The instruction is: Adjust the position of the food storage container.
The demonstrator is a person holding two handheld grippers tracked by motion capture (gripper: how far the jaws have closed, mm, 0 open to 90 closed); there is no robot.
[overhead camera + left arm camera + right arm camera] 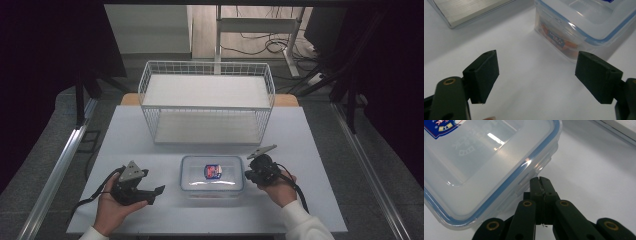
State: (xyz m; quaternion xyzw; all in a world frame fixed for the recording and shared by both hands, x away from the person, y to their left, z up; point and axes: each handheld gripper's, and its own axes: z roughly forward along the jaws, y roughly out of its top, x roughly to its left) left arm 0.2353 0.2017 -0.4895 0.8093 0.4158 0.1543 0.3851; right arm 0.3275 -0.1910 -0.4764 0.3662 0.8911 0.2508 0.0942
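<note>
Clear lidded box (pixel 212 173) at near centre of white worktop (pixel 150 210), tongs either side.
Box: see-through plastic w/ blue seal round lid, blue-red label on top, orange packs inside. Left tongs (pixel 158 191) wide apart, nothing between, just left of box. Right tongs (pixel 248 175) pressed together, empty, tips at box's right-side latch. White wire basket (pixel 206 102) stands farther back; grey floor, cables, dark curtains around.

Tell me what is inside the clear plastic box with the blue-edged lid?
Through the side wall of the clear plastic box, an orange packet with printed text shows low inside. The lid and its blue label cover the rest, so any other contents stay hidden.
</note>
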